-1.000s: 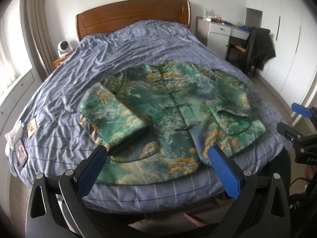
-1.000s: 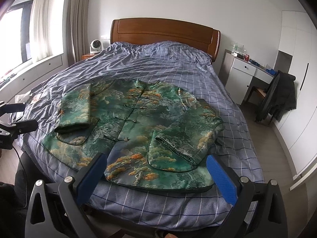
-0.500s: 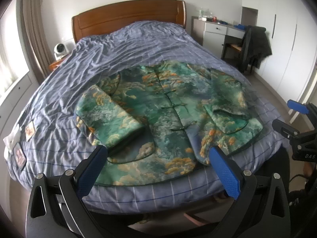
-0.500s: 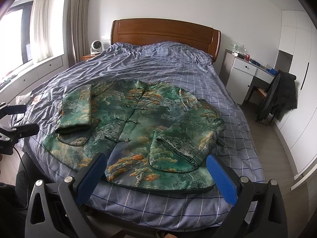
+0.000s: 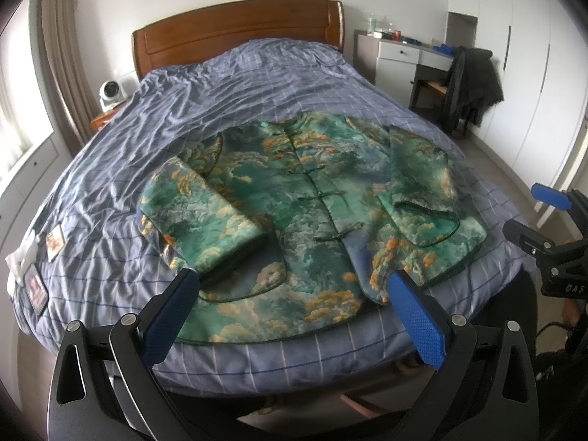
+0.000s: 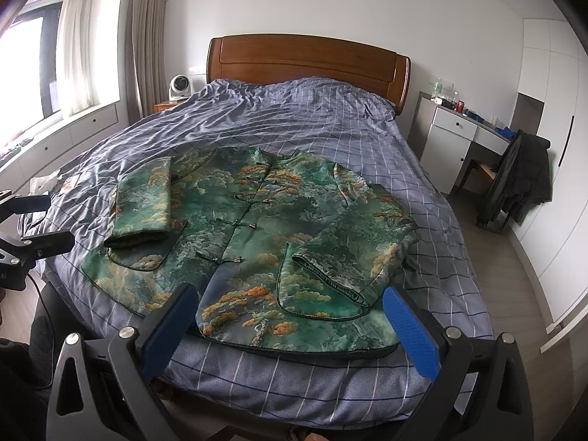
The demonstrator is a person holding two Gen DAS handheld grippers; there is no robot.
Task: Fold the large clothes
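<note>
Bed [image 5: 257, 84] is stretching ahead; both tongs [image 5: 294, 316] [image 6: 290, 323] are hanging wide open, empty. Jacket [image 5: 316, 217] looking thick, soft, slippery; pinching its near hem.

Green brocade jacket [image 5: 316, 217] flat, sleeves folded in

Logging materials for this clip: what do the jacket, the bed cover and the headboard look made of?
Jacket: looks like silky brocade, going by the woven cloud pattern, soft sheen and knotted frog buttons. Bed cover: matte, creased checked cloth, probably cotton. Headboard: reddish-brown wood with a smooth, glossy varnish.
</note>
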